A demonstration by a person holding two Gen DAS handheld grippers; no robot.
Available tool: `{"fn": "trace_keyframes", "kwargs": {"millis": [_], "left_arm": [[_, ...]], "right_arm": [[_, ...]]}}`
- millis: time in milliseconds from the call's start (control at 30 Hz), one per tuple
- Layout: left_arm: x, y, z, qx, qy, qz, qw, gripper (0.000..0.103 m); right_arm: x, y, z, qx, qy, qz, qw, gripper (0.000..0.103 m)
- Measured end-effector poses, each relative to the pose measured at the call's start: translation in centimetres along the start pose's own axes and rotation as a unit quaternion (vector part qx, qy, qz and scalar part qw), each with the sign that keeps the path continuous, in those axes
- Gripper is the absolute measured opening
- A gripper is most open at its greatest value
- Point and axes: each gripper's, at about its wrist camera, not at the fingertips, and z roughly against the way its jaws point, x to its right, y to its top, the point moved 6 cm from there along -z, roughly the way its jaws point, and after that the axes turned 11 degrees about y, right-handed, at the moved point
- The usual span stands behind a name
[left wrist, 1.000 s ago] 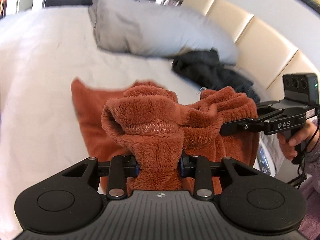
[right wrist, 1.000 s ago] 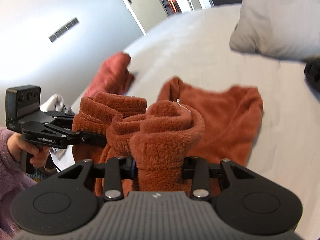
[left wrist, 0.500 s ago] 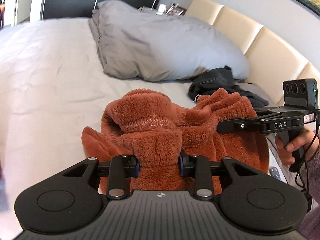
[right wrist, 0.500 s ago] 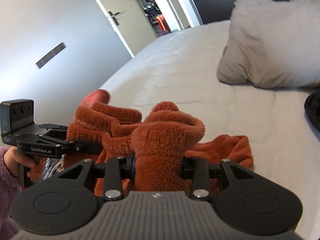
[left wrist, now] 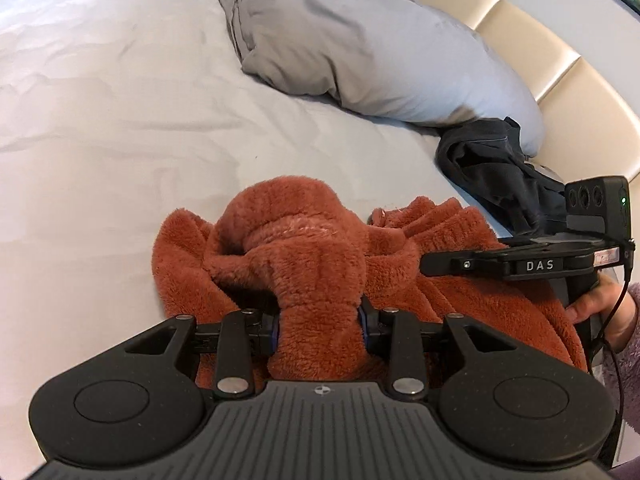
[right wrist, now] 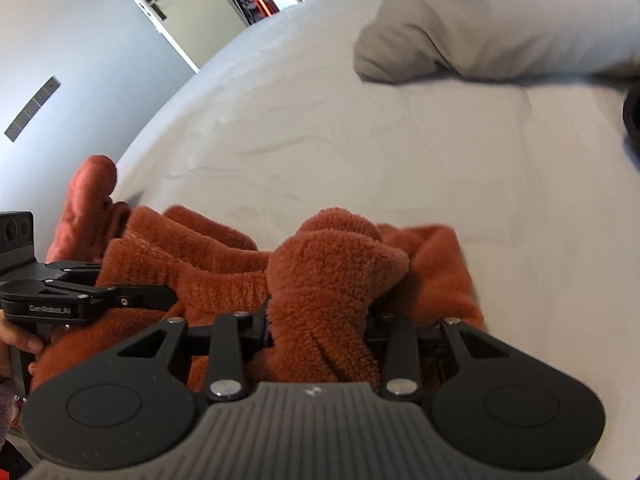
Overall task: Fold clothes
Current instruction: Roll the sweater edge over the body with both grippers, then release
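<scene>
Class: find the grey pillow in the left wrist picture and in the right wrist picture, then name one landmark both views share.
Left wrist view: the grey pillow lies at upper centre-right on the bed, by the headboard.
Right wrist view: the grey pillow fills the top right corner.
Shared landmark: the rust fleece garment, bunched at lower centre.

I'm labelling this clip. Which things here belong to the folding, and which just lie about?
In the job: fleece, left tool, right tool, both clamped on it.
Lying about: pillow, dark garment, sheet, headboard.
</scene>
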Motion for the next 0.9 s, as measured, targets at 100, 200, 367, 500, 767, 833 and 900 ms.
{"fn": "trace_keyframes", "kwargs": {"millis": [100,200,367,500,767,833,900], "left_arm": [[-0.4,-0.2,0.4,-0.002,-0.002,0.009,1.0,0.042],[-0.8,0.1,1.5,0.007,0.002,0.025,0.9997,0.049],[-0.5,1.2,5.9,0.046,0.052,0.024,0.9973,0.056],[0.6,1.1,10.5,0.081,0.101,0.011,0.9915,0.056],[6.2,-3.2,16.0,0.118,0.147,-0.024,0.9817,0.032],[6.9,-4.7,16.7,0.109,0.142,-0.018,0.9837,0.032],[7.3,-6.1,17.5,0.111,0.138,-0.017,0.984,0.033]], "right_arm": [[0.6,0.0,0.1,0.004,0.005,-0.015,1.0,0.048],[0.2,0.2,1.3,0.013,0.007,-0.02,1.0,0.06],[-1.7,1.4,5.9,0.061,-0.056,0.005,0.997,0.08],[-3.5,1.5,10.1,0.102,-0.071,-0.001,0.992,0.078],[-10.5,-3.1,13.8,0.109,-0.101,0.05,0.988,0.041],[-11.3,-5.4,14.5,0.1,-0.106,0.052,0.988,0.041],[-11.7,-7.6,15.2,0.091,-0.109,0.05,0.989,0.043]]}}
